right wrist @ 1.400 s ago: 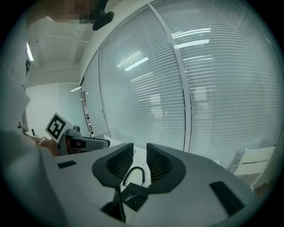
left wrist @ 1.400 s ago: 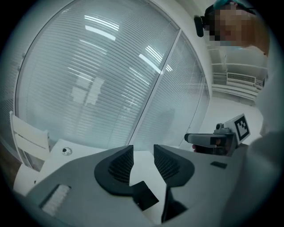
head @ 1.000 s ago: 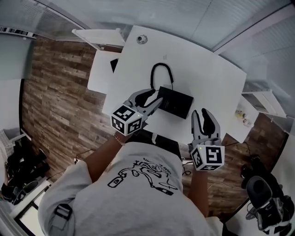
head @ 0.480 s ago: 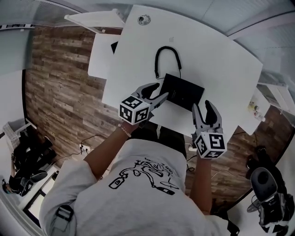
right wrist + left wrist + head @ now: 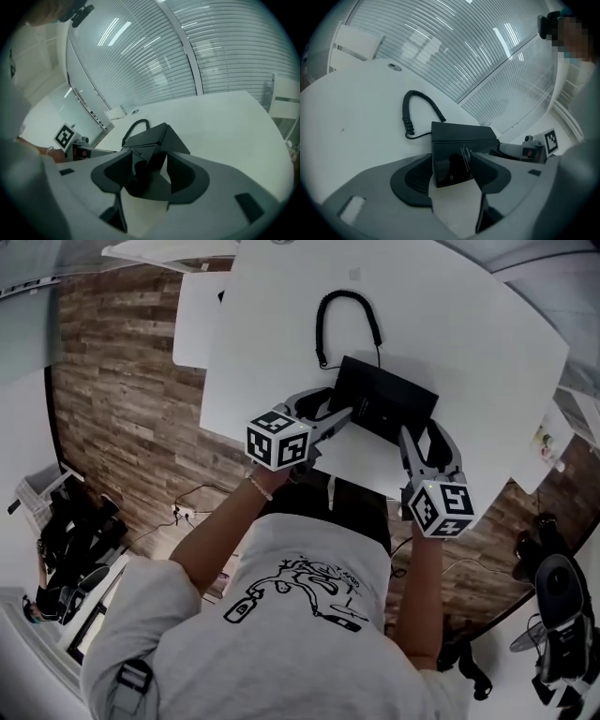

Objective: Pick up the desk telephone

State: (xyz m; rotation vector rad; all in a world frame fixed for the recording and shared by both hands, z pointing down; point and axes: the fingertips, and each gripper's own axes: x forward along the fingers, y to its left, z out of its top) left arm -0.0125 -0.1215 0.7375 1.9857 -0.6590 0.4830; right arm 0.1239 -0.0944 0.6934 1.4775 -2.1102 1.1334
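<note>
The black desk telephone [image 5: 386, 409] lies on the white table [image 5: 281, 334], near its front edge. Its coiled cord [image 5: 347, 324] loops away behind it. My left gripper [image 5: 337, 404] is at the phone's left front corner, its jaws opening. In the left gripper view that corner of the phone [image 5: 457, 152] sits between the pads without being pressed. My right gripper [image 5: 424, 432] is at the phone's right front corner, jaws opening too. In the right gripper view the phone [image 5: 151, 140] reaches in between the jaws of that gripper [image 5: 150, 176].
A lower white side table [image 5: 192, 320] adjoins the main table on the left. Wooden floor [image 5: 112, 409] surrounds it, with an office chair [image 5: 562, 606] at the lower right. A round cable grommet [image 5: 394, 67] sits far back on the table. Window blinds stand behind.
Both grippers have come down to the table on either side of the phone's front. Their jaws, nearly shut before, now stand wide with the phone's corners between them.
</note>
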